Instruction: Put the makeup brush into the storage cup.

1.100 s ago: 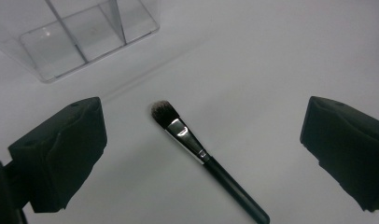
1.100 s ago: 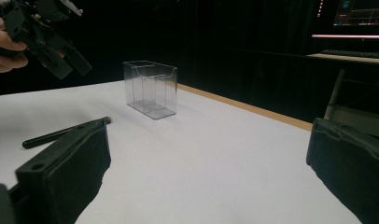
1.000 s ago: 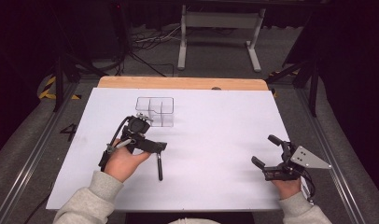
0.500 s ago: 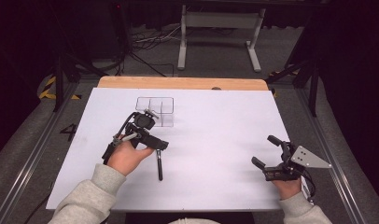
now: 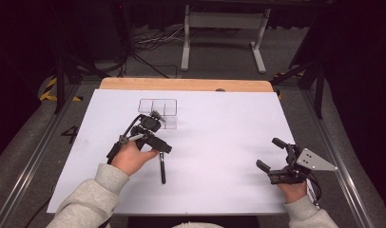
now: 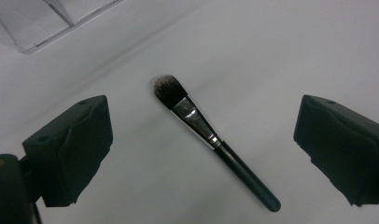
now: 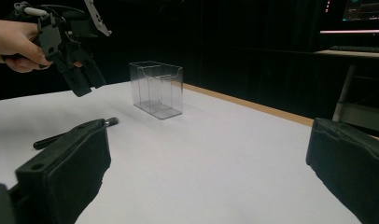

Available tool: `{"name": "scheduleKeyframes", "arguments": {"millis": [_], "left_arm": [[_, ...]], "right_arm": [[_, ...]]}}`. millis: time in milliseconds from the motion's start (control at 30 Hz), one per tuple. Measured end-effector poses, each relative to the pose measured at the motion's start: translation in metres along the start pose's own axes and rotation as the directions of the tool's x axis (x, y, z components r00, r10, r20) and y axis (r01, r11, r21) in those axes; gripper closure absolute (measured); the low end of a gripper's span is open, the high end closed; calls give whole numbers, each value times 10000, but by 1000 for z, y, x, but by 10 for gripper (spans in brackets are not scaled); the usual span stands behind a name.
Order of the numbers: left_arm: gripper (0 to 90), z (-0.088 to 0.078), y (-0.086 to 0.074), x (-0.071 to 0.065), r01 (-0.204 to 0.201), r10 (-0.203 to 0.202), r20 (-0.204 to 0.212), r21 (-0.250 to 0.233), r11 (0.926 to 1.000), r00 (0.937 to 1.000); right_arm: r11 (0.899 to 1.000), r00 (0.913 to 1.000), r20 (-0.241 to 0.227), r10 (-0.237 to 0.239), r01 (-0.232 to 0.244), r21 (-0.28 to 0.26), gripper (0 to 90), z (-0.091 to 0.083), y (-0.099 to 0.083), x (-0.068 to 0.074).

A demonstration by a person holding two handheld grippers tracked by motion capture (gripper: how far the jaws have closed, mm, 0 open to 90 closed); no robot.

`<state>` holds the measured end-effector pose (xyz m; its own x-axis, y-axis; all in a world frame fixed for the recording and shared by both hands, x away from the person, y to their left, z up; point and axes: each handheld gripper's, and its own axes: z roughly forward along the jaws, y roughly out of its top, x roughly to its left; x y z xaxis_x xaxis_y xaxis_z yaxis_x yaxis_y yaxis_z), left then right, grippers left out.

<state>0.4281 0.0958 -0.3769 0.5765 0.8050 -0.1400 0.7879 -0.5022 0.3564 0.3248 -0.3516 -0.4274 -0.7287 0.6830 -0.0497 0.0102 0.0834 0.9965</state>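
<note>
Makeup brush (image 6: 211, 140): dark bristle tip, shiny metal ferrule, slim black handle, flat on white tabletop (image 5: 219, 137) below left gripper (image 6: 201, 144), fingers spread; right gripper (image 5: 272, 154) open, empty; clear plastic organiser (image 5: 159, 112) far left

Bright white table (image 5: 219, 142), dark surroundings, soft shadows, mild blur

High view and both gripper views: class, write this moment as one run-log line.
left gripper: open, above makeup brush | brush: flat on table | clear organizer: upright, empty | right gripper: open, idle
</note>
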Motion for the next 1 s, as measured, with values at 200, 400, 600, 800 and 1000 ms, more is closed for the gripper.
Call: {"name": "scheduleKeyframes", "arguments": {"millis": [200, 400, 600, 800, 1000], "left_arm": [[67, 6, -1, 3, 33, -33, -46, 115, 9999, 10000], [106, 12, -1, 2, -38, 41, -127, 238, 9997, 9999], [110, 17, -1, 0, -102, 106, -109, 352, 9993, 9999], [112, 22, -1, -1, -146, 151, -100, 452, 9989, 9998], [113, 27, -3, -1, -146, 149, -46, 612, 9980, 9999]], "right_arm": [[10000, 10000, -20, 15, -14, 21, 0, 0, 0, 0], [10000, 10000, -59, 23, -23, 15, 0, 0, 0, 0], [10000, 10000, -57, 43, -43, -3, 0, 0, 0, 0], [10000, 10000, -58, 55, -55, -31, 0, 0, 0, 0], [10000, 10000, -46, 82, -82, -27, 1, -1, 0, 0]]}}
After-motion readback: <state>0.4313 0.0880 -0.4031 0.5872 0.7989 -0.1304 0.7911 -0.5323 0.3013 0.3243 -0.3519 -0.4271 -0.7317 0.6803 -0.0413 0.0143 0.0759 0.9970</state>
